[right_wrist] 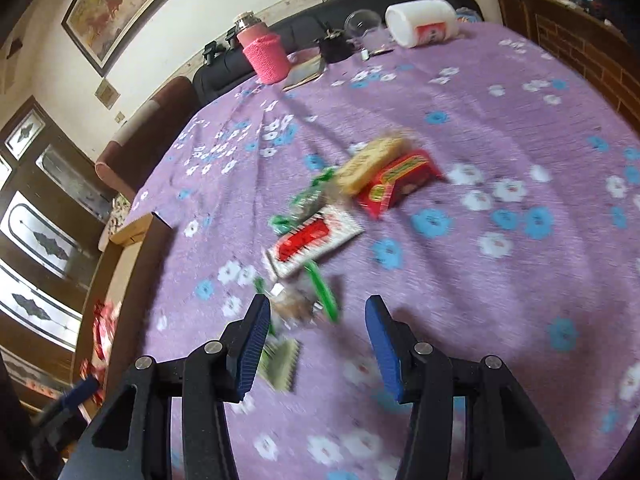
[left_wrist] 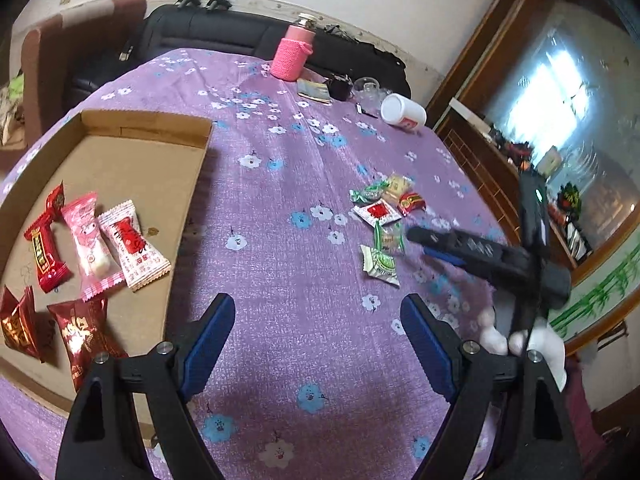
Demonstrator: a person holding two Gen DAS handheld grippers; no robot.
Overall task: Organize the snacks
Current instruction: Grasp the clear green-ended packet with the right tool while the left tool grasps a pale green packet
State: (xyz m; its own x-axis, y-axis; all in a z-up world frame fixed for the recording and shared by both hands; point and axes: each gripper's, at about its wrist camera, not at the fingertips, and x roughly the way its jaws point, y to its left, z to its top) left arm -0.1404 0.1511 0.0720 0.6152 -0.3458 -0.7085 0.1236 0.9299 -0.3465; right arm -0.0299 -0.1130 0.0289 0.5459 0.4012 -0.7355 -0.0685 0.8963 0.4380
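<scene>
left gripper (left_wrist: 318, 344): fingers spread wide, nothing between them, over bare purple cloth just right of the box
right gripper (right_wrist: 316, 344): fingers parted, no grip; a clear wrapper with green ends (right_wrist: 308, 304) lies on the cloth in the gap between them, view blurred; also seen in the left view (left_wrist: 420, 240) reaching in from the right toward the loose pile
person's hand (left_wrist: 532, 340): white glove, on the right gripper's handle
tabletop (left_wrist: 288, 184): purple cloth with blue and white flowers
cardboard box (left_wrist: 148, 124): shallow, open, left part of the tabletop
snacks in box: five; long red pack (left_wrist: 42, 244), pink pack (left_wrist: 90, 240), white-and-red pack (left_wrist: 132, 244) side by side; two dark red packs (left_wrist: 82, 340) nearer the camera
loose snacks on cloth: cluster right of centre, well apart from the box; white-red square pack (right_wrist: 314, 240), red pack (right_wrist: 400, 180), tan pack (right_wrist: 370, 164), green-white pack (right_wrist: 280, 364) beside the right gripper's left finger
far edge: pink-sleeved bottle (left_wrist: 292, 54), white jar on its side (left_wrist: 402, 110), clear glass cup (right_wrist: 362, 24)
</scene>
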